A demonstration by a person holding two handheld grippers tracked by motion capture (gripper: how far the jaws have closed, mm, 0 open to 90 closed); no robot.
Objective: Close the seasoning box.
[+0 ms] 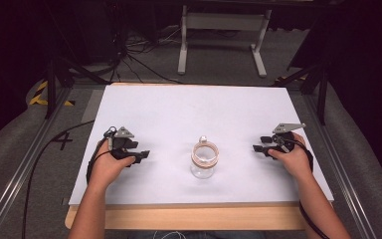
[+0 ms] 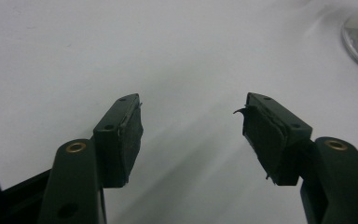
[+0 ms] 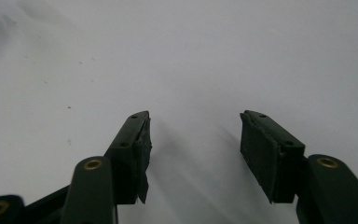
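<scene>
**Glass jar waits between two open grippers**

While both sets of black jaws stand wide apart and grip nothing, a clear glass jar with a tan ring at its mouth (image 1: pixel 204 158) sits alone near the middle of the white table top (image 1: pixel 179 109). Seen along the left gripper (image 2: pixel 193 121), worn black pads (image 2: pixel 133 140) face each other over bare white surface, and the curved glass base of the jar shows at the upper right edge of that view. Seen along the right gripper (image 3: pixel 195 137), the jaws are spread just as far over white surface flecked with a few specks. From above, the left gripper (image 1: pixel 142 154) and the right gripper (image 1: pixel 257 148) rest low at either side of the jar, each well apart from it and pointing inward, held in the person's hands with forearms coming in from the near edge. A small pale knob or stopper (image 1: pixel 203 140) lies just behind the jar; whether it touches the glass cannot be told.

Smooth, round glass looks likely to slip or tip if one gripper closes on it off-centre or pushes before the other steadies it, and frayed pad edges may give uneven hold. A nudge could also send the small piece rolling
</scene>
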